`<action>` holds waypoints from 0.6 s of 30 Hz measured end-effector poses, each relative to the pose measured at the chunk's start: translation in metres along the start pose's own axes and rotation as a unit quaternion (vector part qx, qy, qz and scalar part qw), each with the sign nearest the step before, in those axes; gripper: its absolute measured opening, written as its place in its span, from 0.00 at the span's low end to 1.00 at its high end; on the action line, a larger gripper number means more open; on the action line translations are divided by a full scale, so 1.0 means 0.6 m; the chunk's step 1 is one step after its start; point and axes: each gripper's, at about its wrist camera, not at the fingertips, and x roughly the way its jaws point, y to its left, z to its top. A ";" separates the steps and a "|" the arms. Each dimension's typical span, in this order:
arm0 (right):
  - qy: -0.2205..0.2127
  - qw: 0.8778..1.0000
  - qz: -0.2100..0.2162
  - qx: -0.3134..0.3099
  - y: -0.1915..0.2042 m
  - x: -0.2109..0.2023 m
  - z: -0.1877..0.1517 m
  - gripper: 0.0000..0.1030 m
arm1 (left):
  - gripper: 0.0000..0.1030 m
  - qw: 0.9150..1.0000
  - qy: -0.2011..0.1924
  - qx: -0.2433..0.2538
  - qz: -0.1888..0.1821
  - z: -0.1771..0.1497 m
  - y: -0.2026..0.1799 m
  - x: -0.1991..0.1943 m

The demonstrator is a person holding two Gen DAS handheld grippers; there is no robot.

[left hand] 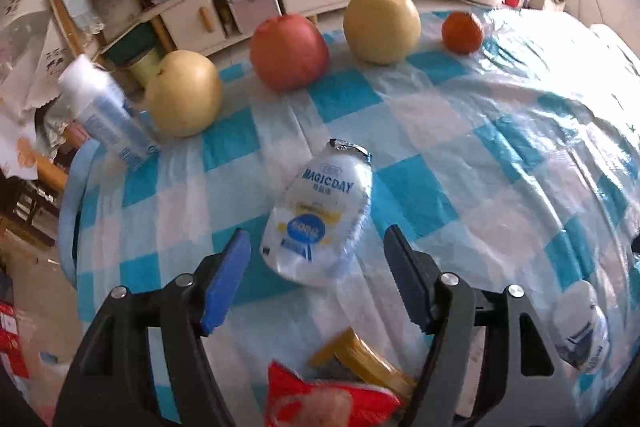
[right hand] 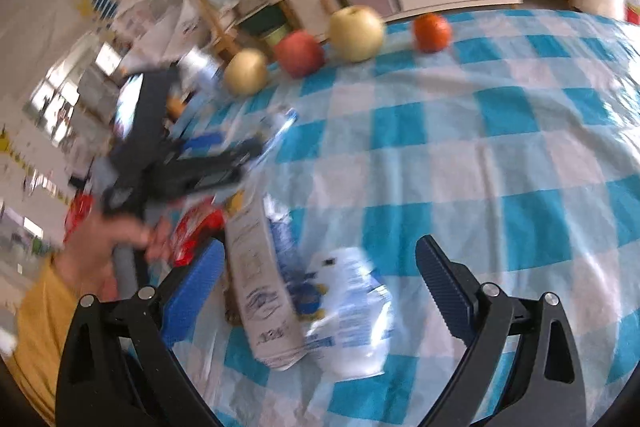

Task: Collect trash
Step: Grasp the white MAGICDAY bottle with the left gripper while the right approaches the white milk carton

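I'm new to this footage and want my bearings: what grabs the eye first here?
A row of fruit along the far edge of the blue checked tablecloth: a red apple between two yellow pears, then an orange. Nearer, a crushed MAGICDAY bottle lies just ahead of the open left gripper.

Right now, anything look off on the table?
Yes. The MAGICDAY bottle lies crushed with its foil lid torn, between the open left gripper fingers. Another bottle at the table's far-left edge leans tilted.
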 end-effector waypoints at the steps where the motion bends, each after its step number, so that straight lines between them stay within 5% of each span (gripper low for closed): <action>1: 0.012 1.000 -0.008 -0.019 0.012 0.010 -0.004 0.92 | 0.68 1.000 0.003 0.004 -0.006 0.004 -0.001 0.007; 5: 0.018 0.997 -0.045 -0.054 0.029 0.022 -0.013 0.92 | 0.68 1.000 0.016 0.006 -0.011 0.012 -0.002 0.031; 13: 0.021 0.998 0.004 -0.059 0.039 0.025 -0.016 0.93 | 0.61 1.000 0.011 -0.019 -0.012 0.016 0.006 0.055; 18: 0.032 0.994 -0.010 -0.107 0.075 0.049 -0.029 0.92 | 0.59 0.998 0.005 -0.052 -0.021 0.009 0.012 0.048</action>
